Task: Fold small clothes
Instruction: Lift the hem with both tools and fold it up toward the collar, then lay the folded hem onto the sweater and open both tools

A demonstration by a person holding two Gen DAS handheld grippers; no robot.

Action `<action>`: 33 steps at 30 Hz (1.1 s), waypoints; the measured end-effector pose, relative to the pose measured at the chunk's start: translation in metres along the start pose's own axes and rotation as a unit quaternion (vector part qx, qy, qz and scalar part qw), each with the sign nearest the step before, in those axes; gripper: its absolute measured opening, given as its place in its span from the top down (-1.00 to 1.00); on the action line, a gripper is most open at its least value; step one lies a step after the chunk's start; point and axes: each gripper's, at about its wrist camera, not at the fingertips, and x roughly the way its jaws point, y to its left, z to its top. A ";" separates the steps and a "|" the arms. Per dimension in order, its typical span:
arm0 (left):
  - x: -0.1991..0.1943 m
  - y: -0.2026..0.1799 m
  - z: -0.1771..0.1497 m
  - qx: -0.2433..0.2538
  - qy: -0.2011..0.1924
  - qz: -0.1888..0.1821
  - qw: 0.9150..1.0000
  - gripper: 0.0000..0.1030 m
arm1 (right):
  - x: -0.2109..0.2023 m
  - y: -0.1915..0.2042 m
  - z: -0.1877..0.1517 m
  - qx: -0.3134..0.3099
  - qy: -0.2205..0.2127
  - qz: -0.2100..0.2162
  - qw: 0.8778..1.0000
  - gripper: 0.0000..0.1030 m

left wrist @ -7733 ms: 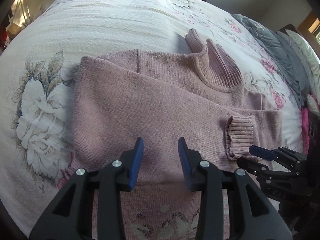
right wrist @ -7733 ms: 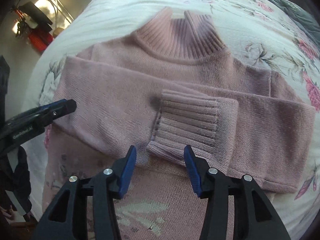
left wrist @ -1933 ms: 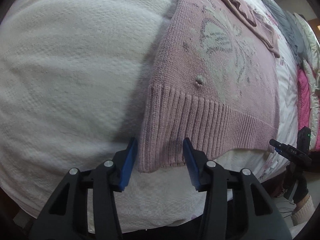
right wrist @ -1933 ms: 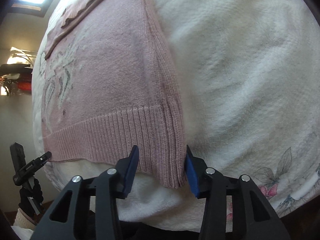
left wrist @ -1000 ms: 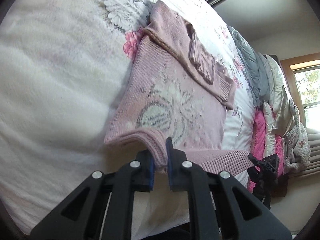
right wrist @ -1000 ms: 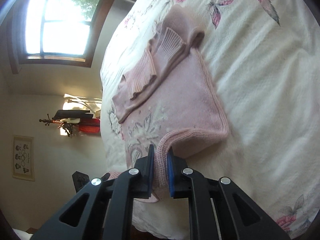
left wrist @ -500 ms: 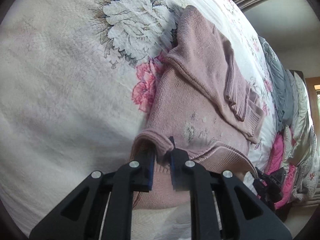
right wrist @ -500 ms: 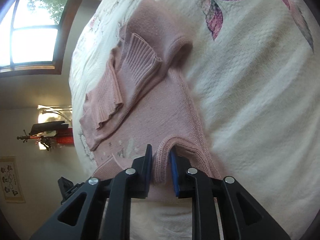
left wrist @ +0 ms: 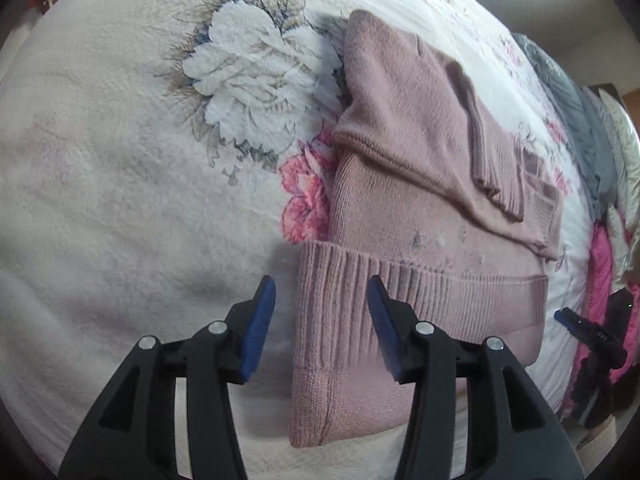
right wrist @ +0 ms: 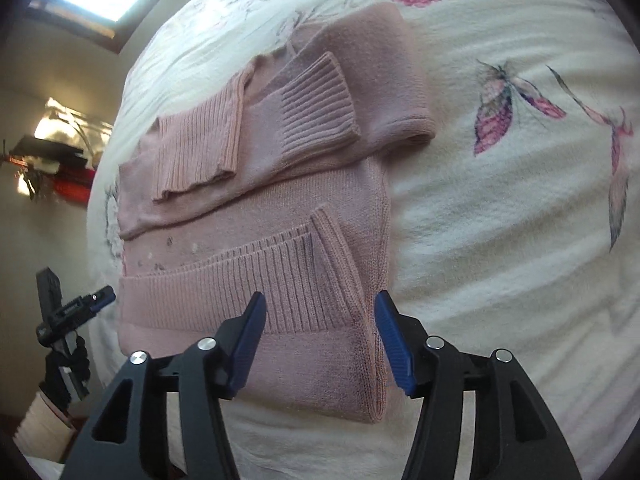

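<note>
Release is what changed: half a second ago both sets of fingers pinched the hem corners of the pink sweater (left wrist: 420, 216); now your left gripper (left wrist: 322, 324) and right gripper (right wrist: 320, 336) stand wide apart, holding nothing. The ribbed hem (right wrist: 248, 280) lies doubled up over the body, below the crossed sleeves, on the flowered bedspread (left wrist: 120, 180). That bottom fold looks done; another fold likely remains. Both grippers hover low at the folded edge's two corners, pointing along the bed.
</note>
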 end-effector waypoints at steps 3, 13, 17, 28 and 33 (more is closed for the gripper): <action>0.020 -0.005 -0.001 0.013 0.020 0.019 1.000 0.02 | 0.014 0.009 0.003 -0.027 0.013 -0.027 0.999 -0.21; 0.019 -0.026 -0.001 0.070 0.005 0.054 0.996 0.61 | 0.052 0.022 0.034 -0.073 0.042 -0.082 0.993 -0.21; 0.015 -0.021 0.001 0.063 -0.001 0.042 0.997 0.78 | 0.066 0.020 0.038 -0.078 0.061 -0.085 0.991 -0.06; -0.020 -0.041 -0.005 0.096 -0.038 -0.019 0.994 0.84 | 0.025 0.028 0.021 -0.090 0.019 -0.025 0.995 0.81; -0.044 -0.048 -0.002 0.096 -0.064 -0.052 0.992 0.84 | -0.011 0.031 0.017 -0.085 -0.018 0.000 0.996 0.82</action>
